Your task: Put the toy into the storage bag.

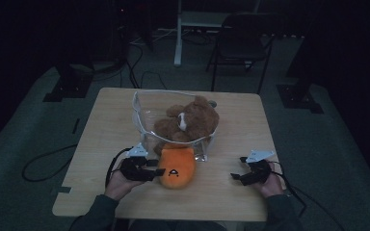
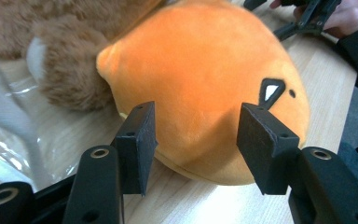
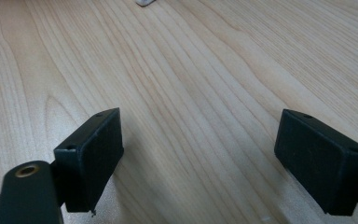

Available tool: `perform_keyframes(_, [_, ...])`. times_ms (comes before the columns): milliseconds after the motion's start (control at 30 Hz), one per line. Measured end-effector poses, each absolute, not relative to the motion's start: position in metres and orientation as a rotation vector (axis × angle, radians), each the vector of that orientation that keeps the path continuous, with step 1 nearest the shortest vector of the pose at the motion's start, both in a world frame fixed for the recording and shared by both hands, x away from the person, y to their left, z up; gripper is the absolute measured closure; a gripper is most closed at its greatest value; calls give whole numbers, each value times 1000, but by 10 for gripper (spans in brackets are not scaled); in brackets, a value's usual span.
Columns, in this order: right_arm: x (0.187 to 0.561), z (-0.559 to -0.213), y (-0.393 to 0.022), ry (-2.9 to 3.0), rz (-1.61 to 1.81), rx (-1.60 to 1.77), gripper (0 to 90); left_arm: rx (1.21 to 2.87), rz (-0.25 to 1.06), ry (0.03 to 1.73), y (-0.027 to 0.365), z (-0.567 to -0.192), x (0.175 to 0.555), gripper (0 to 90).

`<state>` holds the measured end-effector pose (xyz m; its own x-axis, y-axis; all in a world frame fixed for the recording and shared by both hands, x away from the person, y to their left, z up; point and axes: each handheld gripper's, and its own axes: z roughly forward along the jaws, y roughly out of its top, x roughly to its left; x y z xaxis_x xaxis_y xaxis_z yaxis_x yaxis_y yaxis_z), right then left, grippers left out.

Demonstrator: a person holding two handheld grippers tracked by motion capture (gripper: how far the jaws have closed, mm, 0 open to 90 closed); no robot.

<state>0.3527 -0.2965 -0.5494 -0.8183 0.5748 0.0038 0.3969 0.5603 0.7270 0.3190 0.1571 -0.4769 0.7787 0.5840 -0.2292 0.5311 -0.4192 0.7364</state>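
Observation:
An orange plush toy with a small black-and-white mark lies on the wooden table, against the front of a clear plastic container. A brown teddy bear sits in that container. My left gripper is at the plush's left side. In the left gripper view its jaws stand apart on either side of the orange plush's near edge, with no visible squeeze. The teddy's fur lies behind. My right gripper rests open at the table's right, with bare wood between its jaws.
The other hand and its gripper appear far off in the left gripper view. Crinkled clear plastic lies to the left there. Beyond the table are a dark folding chair, a white stand leg and cables on the floor.

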Motion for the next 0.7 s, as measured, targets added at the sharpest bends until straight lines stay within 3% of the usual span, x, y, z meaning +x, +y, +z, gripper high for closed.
perform_keyframes(167, [353, -549, -296, 2562, 1106, 812, 146, 2105, 96, 855, 152, -481, 319, 423])
perform_keyframes(333, [353, -549, -296, 2561, 1106, 813, 146, 2107, 105, 881, 147, -484, 320, 300])
perform_keyframes(467, [353, -549, -296, 2561, 1106, 813, 146, 2078, 53, 911, 141, -489, 323, 197])
perform_keyframes(700, [353, -549, -296, 2561, 1106, 813, 146, 2062, -54, 917, 125, -499, 327, 98])
